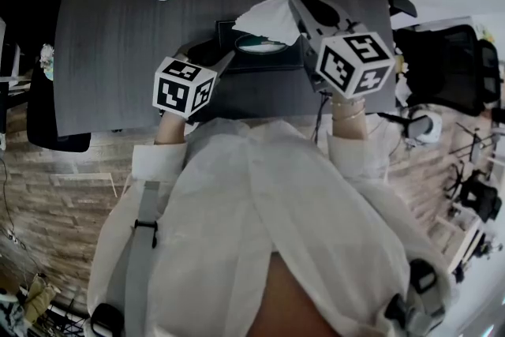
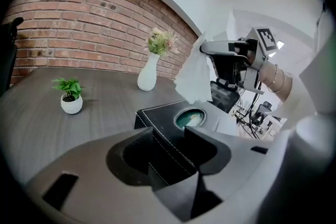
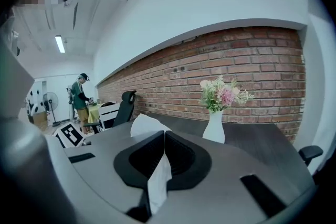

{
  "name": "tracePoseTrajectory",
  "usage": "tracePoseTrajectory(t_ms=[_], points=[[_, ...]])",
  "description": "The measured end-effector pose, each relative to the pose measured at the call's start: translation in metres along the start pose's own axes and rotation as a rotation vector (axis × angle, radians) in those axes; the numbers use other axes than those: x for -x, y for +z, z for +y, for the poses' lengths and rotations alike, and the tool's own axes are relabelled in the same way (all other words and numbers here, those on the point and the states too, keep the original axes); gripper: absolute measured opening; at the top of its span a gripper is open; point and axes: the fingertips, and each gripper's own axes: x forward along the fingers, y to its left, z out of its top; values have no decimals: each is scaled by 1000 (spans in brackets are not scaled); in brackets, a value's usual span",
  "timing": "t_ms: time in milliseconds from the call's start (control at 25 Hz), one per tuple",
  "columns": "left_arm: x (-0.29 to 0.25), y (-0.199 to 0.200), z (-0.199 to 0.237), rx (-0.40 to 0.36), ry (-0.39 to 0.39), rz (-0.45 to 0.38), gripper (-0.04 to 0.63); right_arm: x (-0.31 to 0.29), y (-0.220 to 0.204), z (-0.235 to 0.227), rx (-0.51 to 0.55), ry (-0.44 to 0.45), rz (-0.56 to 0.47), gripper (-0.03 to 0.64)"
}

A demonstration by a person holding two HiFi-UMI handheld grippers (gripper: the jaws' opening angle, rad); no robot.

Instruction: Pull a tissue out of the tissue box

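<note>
The pull is almost done, as far as these views show. The right claw (image 1: 297, 1) is closed tight on the upper edge of the tissue (image 2: 193, 78). In the right gripper view a strip of the sheet runs down the seam between its shut jaws. The sheet is held above the tissue box (image 1: 288, 58), which sits on the dark counter (image 1: 118, 28), nearer the right end than the left.

From the left gripper view, the lower edge of the tissue looks to hang just above the oval opening (image 2: 189, 118). Whether a last corner is caught in it I cannot tell. A pale scrap shows inside the opening, probably the next sheet. What seems left is a little more lift to bring the sheet clear, and then to take it away from the box.

The left claw (image 2: 169, 134) is set over the near left corner of the box. The stitched edge runs between its jaws and fills the gap, so I judge it is clamped there to hold the box down.

The tissue's long axis runs roughly upright, from the pinched top down toward the opening. In the head view it fans out to the left of the right claw. The box lies flat with its long side running left to right and its opening facing up.

A white vase (image 2: 148, 76) of flowers stands at the far edge of the counter. A small potted plant (image 2: 71, 97) sits far left, well apart from the box.
</note>
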Motion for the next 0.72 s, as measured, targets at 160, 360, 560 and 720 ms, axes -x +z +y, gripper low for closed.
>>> tracePoseTrajectory(t_ms=[160, 360, 560, 720], points=[[2, 5, 5, -22, 26, 13, 181, 6, 6, -4, -25, -24, -38, 11], [8, 25, 12, 10, 35, -41, 181, 17, 18, -7, -32, -49, -109, 11], [16, 55, 4, -12, -4, -109, 181, 27, 31, -11, -45, -63, -159, 11], [25, 82, -9, -51, -31, -178, 178, 39, 40, -15, -73, -69, -207, 11]])
